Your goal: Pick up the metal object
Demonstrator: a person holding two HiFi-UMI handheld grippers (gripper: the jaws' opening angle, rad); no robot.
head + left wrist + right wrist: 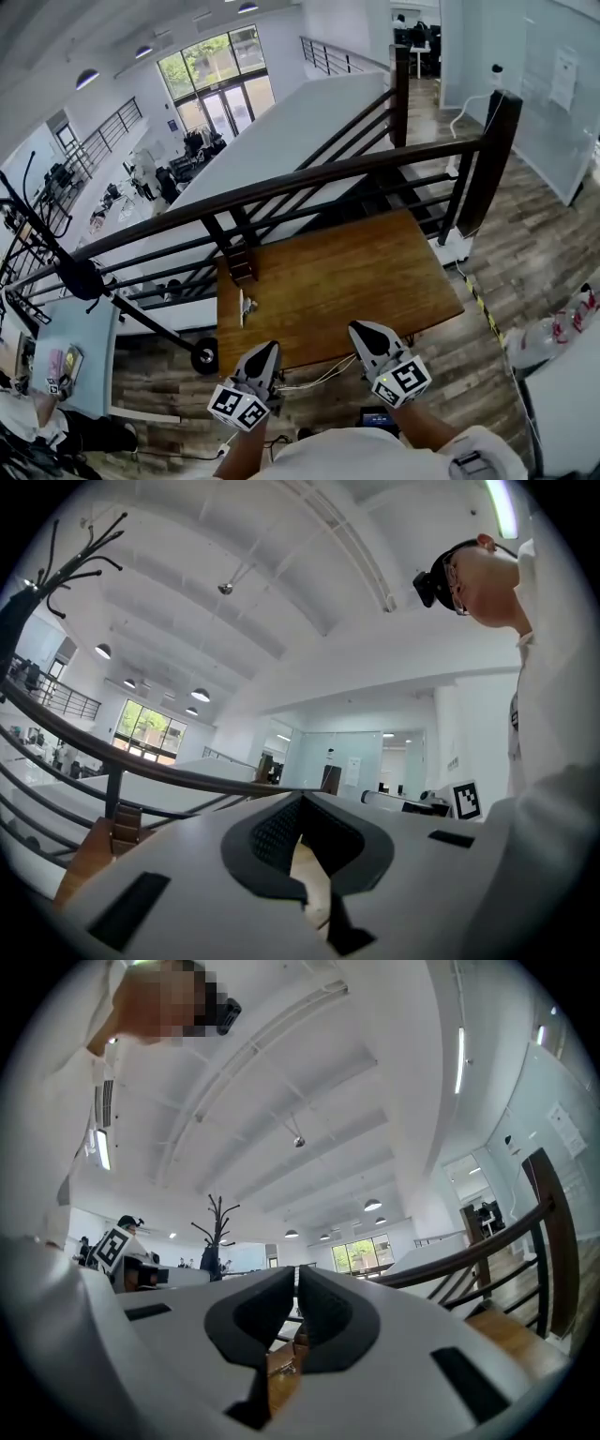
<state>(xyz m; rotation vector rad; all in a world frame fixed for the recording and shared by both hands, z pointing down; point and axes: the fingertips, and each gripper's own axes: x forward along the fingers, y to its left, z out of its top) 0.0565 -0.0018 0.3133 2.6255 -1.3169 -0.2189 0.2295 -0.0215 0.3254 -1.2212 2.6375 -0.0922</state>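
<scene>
No word, number or brand can be read. The left cube (238,408), on the left gripper (265,349), and the right cube (403,380), on the right gripper (362,330), carry black-and-white square markers, which are patterns without letters. Right of the railing (309,178), a white sheet (563,79) hangs on the wall (539,122), its print too small to read. Far beyond the railing, a small blue sign (174,125) is likewise illegible.

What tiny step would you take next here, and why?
Probably open the jaws of the left gripper. The metal object lies on the table just ahead of it, farther from the right gripper, and both grippers' jaws are shut with nothing held.
</scene>
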